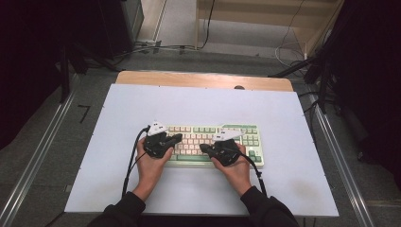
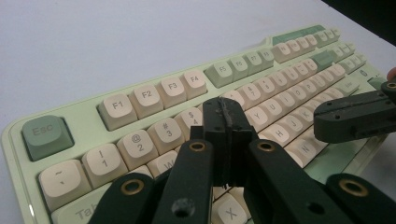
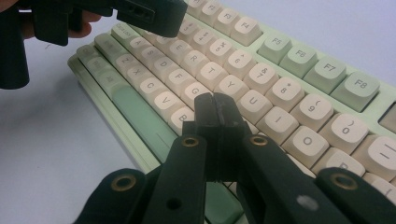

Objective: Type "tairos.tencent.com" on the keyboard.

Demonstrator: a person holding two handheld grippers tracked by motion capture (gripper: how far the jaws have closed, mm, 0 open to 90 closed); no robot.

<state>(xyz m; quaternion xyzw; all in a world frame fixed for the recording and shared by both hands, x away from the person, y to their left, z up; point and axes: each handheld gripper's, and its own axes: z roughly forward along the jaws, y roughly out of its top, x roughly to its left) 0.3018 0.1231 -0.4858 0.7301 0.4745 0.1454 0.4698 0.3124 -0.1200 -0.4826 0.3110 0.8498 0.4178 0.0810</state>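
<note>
A pale green keyboard [image 1: 236, 128] with cream and green keys lies on the white table top [image 1: 198, 101], near its front. My left gripper [image 1: 177, 137] hovers over the keyboard's left part, its jaws shut with nothing between them; in the left gripper view [image 2: 227, 108] its tip stands above the number and letter rows. My right gripper [image 1: 203, 148] is over the lower middle of the keyboard, also shut and empty. In the right gripper view [image 3: 215, 105] its tip hangs over the keys near G and H. Each gripper shows in the other's view, the right gripper [image 2: 357, 120] and the left gripper [image 3: 140, 14].
The white top lies on a wooden desk [image 1: 203, 79]. Cables [image 1: 130, 161] trail from both grippers toward the person. Dark stands [image 1: 64, 71] and floor rails flank the table; shelving [image 1: 269, 19] stands behind it.
</note>
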